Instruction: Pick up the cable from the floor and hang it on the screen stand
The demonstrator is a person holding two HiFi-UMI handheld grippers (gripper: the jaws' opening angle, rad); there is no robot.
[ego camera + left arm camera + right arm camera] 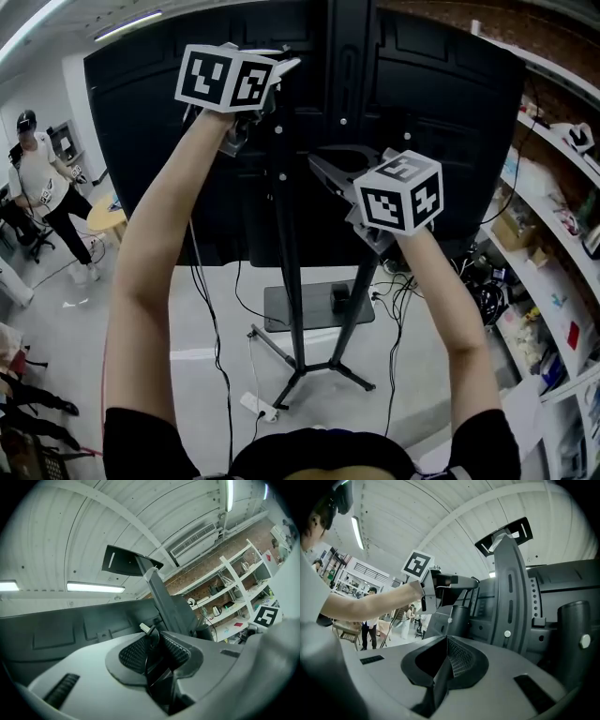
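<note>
Both arms are reaching up behind the screen. The left tongs are clamping the thin black cable beside the stand. The right tongs are pressing together, empty.

cable in l gripper, r gripper right, screen stand behind

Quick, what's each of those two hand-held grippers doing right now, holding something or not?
Left hand-held gripper: closed on a thin black cable.
Right hand-held gripper: closed, nothing between its jaws.
</note>
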